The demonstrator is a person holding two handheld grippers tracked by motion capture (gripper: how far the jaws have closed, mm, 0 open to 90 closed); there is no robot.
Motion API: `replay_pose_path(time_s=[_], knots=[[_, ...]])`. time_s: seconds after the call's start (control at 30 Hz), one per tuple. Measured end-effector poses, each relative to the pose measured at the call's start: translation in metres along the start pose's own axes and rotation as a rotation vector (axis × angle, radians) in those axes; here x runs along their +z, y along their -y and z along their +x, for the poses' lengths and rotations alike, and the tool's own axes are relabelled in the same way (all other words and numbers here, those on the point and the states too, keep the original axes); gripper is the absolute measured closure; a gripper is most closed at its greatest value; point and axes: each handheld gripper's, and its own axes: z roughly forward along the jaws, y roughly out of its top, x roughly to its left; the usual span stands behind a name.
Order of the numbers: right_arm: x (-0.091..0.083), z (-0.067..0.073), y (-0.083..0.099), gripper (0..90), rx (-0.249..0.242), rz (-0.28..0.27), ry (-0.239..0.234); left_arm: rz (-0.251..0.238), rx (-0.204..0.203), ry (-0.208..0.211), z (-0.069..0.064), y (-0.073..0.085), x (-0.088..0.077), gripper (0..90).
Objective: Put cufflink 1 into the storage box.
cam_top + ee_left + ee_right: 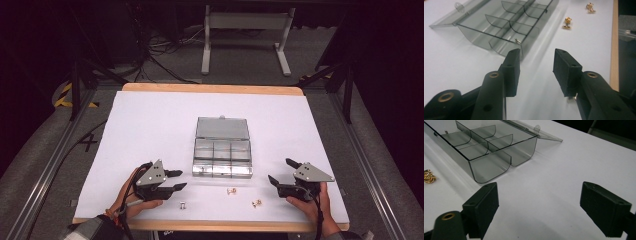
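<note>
Left gripper: the left gripper (pixel 176 180) rests near the front edge of the tabletop (pixel 150 125), just left of the box; its jaws stand partly apart with nothing between them.
Right gripper: the right gripper (pixel 283 172) sits at the right front of the tabletop, jaws spread wide and empty, aimed toward the box.
Box: a smoky clear compartment box (pixel 222 157) lies in the middle of the tabletop, its lid (pixel 222 128) folded back flat on the far side.
Loose pieces: three small pieces lie on the white surface in front of the box, between the two grippers: a silver piece (pixel 183 204) nearest the left gripper, a gold piece (pixel 231 191) in the middle and another gold piece (pixel 257 203) toward the right gripper.
Left gripper view adds: one small metal piece (pixel 517 41) lies inside the box's nearest corner compartment; the two gold pieces show as knotted shapes beyond the jaws, and a glint of metal sits just under the right-hand jaw.
Right gripper view adds: the curved inner walls of the compartments; one gold knot (pixel 429 177) at the left edge, well apart from the jaws.
Surface: a white sheet over a wooden board, whose edge shows at front and back.
Room: dark; grey carpeted floor (pixel 240 60), a white table frame (pixel 245 35) beyond, cables, metal rails at both sides.
</note>
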Motion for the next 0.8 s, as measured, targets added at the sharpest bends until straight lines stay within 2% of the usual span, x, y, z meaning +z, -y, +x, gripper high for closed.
replay_pose_path(time_s=[0.03,0.17,0.3,0.4,0.63,0.8], knots=[[0.000,0.000,0.000,16.2,0.004,0.001,0.000,0.013,-0.005,0.016,-0.003,0.006,-0.001,56.2],[0.000,-0.001,0.000,16.1,0.006,-0.001,0.000,0.043,-0.003,0.032,-0.008,0.015,-0.001,54.1],[0.000,0.000,0.000,16.1,0.004,-0.003,0.001,0.040,-0.016,0.058,-0.012,0.021,-0.001,52.7],[0.000,0.000,0.000,16.1,0.004,0.001,-0.001,0.056,-0.018,0.075,-0.017,0.024,0.001,51.9],[0.000,0.000,0.000,16.1,0.000,0.003,0.000,0.088,-0.011,0.122,-0.020,0.027,0.008,53.0],[0.001,0.000,0.000,16.1,0.001,0.005,-0.004,0.113,-0.025,0.151,-0.019,0.029,0.014,57.1]])
